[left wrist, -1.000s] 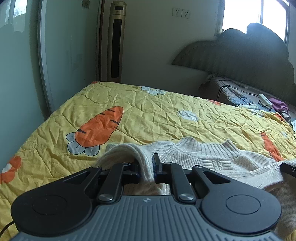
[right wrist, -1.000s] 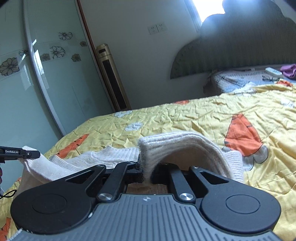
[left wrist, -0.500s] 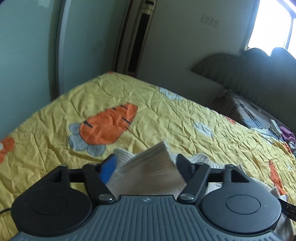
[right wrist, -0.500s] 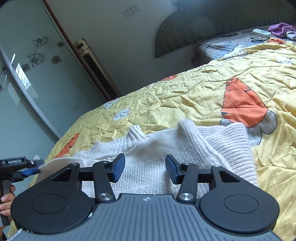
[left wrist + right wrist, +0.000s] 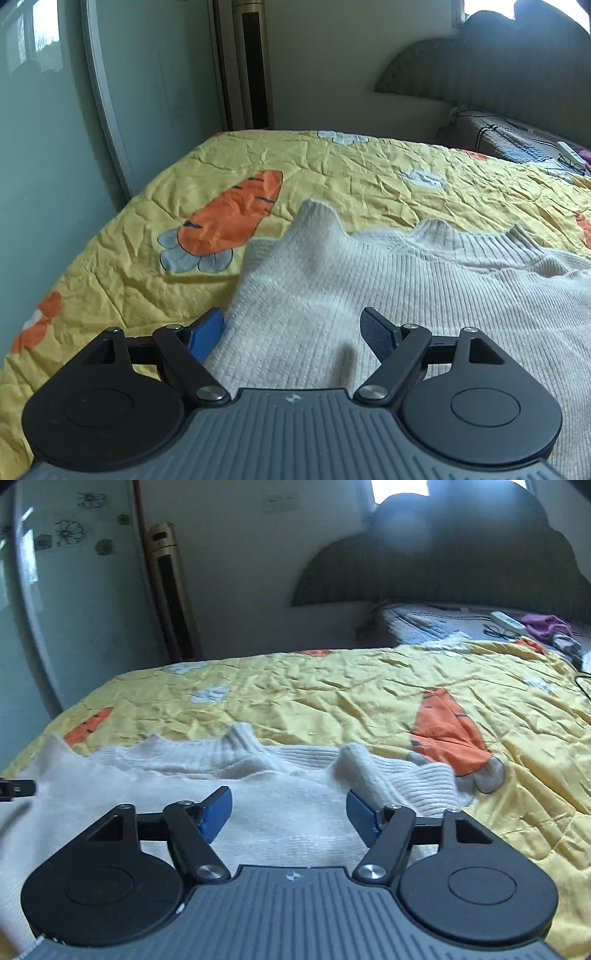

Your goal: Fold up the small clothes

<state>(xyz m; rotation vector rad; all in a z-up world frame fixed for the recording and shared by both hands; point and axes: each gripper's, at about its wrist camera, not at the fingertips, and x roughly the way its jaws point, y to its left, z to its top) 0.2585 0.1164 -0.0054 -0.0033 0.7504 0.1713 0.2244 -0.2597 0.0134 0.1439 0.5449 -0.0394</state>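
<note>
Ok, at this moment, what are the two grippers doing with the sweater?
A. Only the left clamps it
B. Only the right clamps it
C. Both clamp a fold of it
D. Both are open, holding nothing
D: the left gripper and right gripper both have their jaws spread wide, and the sweater lies loose on the quilt between and beyond them.
</note>
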